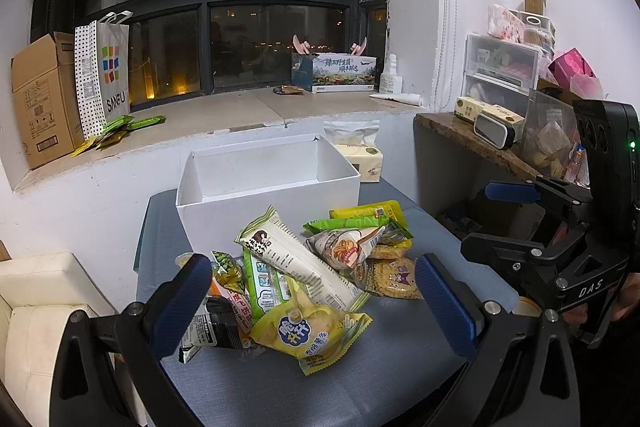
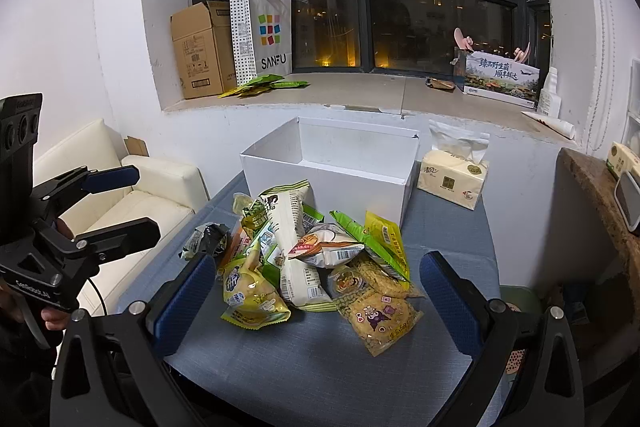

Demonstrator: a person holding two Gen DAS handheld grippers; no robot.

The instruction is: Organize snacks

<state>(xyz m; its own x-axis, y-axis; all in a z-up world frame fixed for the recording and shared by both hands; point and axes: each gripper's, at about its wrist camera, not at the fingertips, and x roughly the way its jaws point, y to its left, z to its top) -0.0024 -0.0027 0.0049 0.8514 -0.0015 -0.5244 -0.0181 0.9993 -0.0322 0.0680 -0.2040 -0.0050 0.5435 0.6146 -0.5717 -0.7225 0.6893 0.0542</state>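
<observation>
On top of the blue-grey table [image 1: 400,379], everything is placed relative to the white box [image 1: 264,183], which sits open-topped at the far side and looks empty inside. Just in front of the box, touching its near wall, lies the snack pile [image 2: 316,259], loose and overlapping, nothing sorted yet. Right of the box, just beside it, tissue pack [image 2: 452,179], not part of the job. Longest item in the pile: white wrapped bar [image 1: 296,259], leaning up toward the box. Nearer than that from the box: yellow chip bag [image 1: 312,335] on the left side, yellow cartoon noodle pack [image 2: 376,315] on the right side. Small green packets are tucked under and behind; exact count hard to tell.

Left gripper [image 1: 312,311] hovers on the near side of the pile from the box, jaws spread wide, holding nothing. Right gripper [image 2: 316,307] same: spread wide, empty, framing the pile.

Step judged: very start, first pick not yet made. Next move likely calls for lowering one gripper onto a top-lying pack, the chip bag or noodle pack being the most exposed, pinching a crimped edge or the body, then lifting over the box wall. Risk: slippery film, neighbours dragging along.
</observation>
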